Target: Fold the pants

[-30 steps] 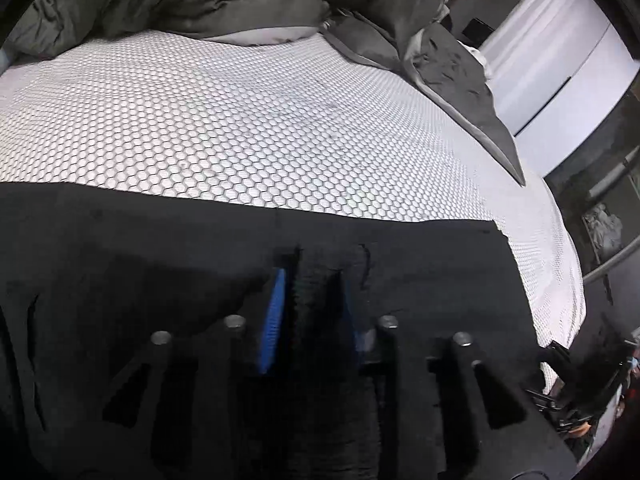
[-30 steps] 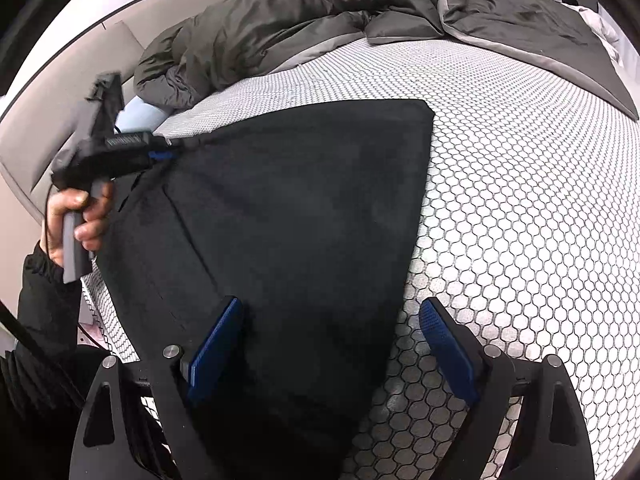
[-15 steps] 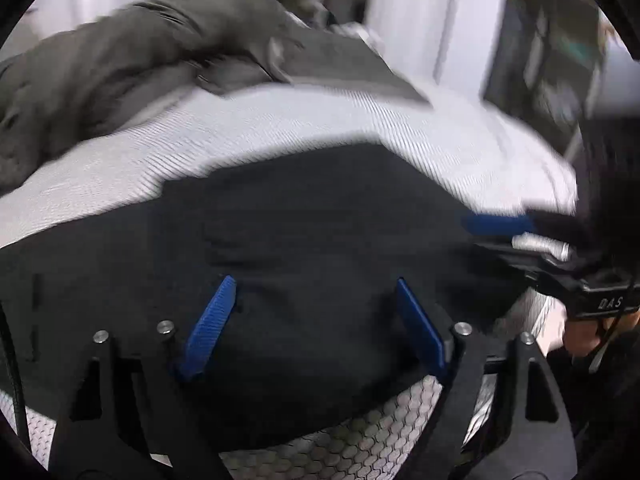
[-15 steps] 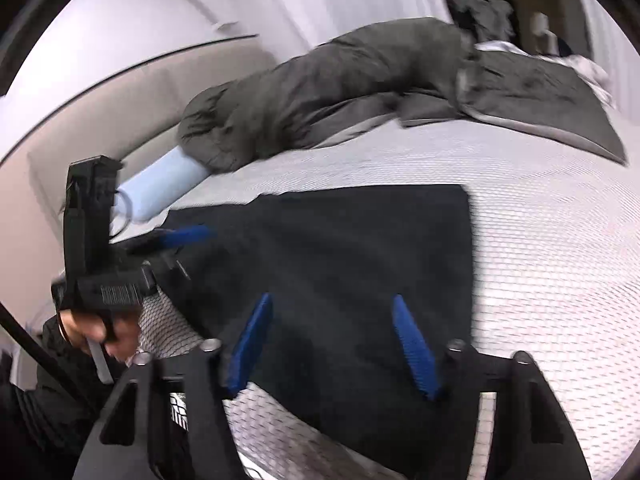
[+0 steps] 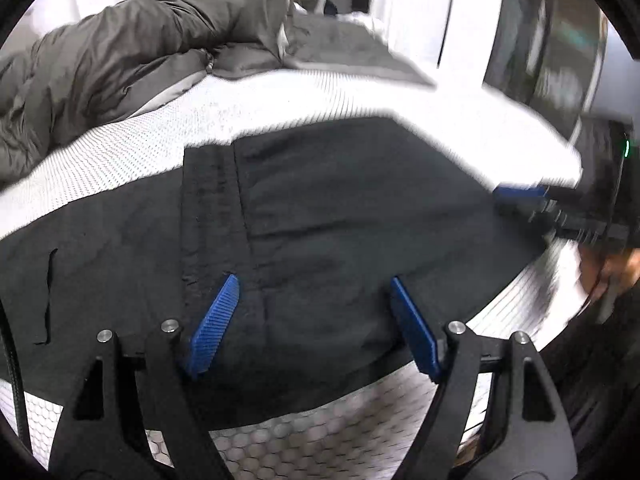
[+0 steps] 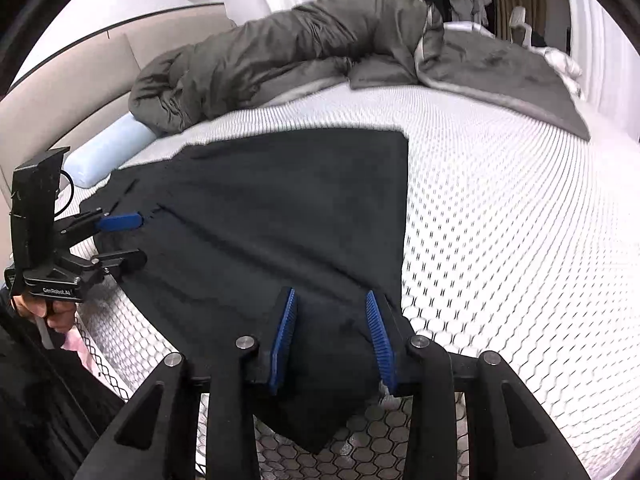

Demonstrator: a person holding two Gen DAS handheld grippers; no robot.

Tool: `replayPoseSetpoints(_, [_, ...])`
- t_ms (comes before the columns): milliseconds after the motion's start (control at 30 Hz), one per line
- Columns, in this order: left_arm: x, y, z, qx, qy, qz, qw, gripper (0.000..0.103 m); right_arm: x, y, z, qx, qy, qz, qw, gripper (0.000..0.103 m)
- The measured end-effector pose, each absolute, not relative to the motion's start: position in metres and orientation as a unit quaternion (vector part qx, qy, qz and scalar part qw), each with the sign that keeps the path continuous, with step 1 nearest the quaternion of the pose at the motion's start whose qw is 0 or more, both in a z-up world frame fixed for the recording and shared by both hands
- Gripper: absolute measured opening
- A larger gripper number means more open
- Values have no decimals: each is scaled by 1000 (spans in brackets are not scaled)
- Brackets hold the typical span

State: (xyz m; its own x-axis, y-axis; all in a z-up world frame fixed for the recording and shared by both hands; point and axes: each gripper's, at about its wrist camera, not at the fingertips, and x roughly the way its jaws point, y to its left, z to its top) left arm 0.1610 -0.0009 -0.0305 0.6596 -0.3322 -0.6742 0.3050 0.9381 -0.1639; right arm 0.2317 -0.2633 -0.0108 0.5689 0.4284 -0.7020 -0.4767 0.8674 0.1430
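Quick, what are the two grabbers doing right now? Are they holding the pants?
Left gripper: open, jaws closing slightly over the black pants, nothing pinched.
Right gripper: jaws closing around the pants' near corner, pads not yet pressing it.

The pants (image 6: 288, 216) lie flat on the mattress (image 6: 500, 208), with the duvet (image 6: 280, 56) heaped behind them.
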Motion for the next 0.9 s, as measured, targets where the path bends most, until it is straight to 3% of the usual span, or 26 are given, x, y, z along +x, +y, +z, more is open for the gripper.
replayPoseSetpoints(100, [175,-7,-7,-27,348,-185,919,80,243,-250,1,3,403,291,868,42])
replayPoseSetpoints(233, [215,-25,-20,-18,401,-193,895,79,274,-198,-5,-22,435,317,842,42])
replayPoseSetpoints(433, [218,-12,-43,5,410,-210,888,56,284,-179,-37,-148,450,252,844,41])
replayPoseSetpoints(600, [209,10,-43,-9,408,-197,892,60,286,-239,-34,-84,451,220,861,41])
replayPoseSetpoints(767, [206,12,-5,-24,374,-183,909,63,274,-229,-14,-82,422,253,867,42])
replayPoseSetpoints(900, [241,6,-3,-29,399,-184,898,64,284,-182,1,-103,419,299,851,43])
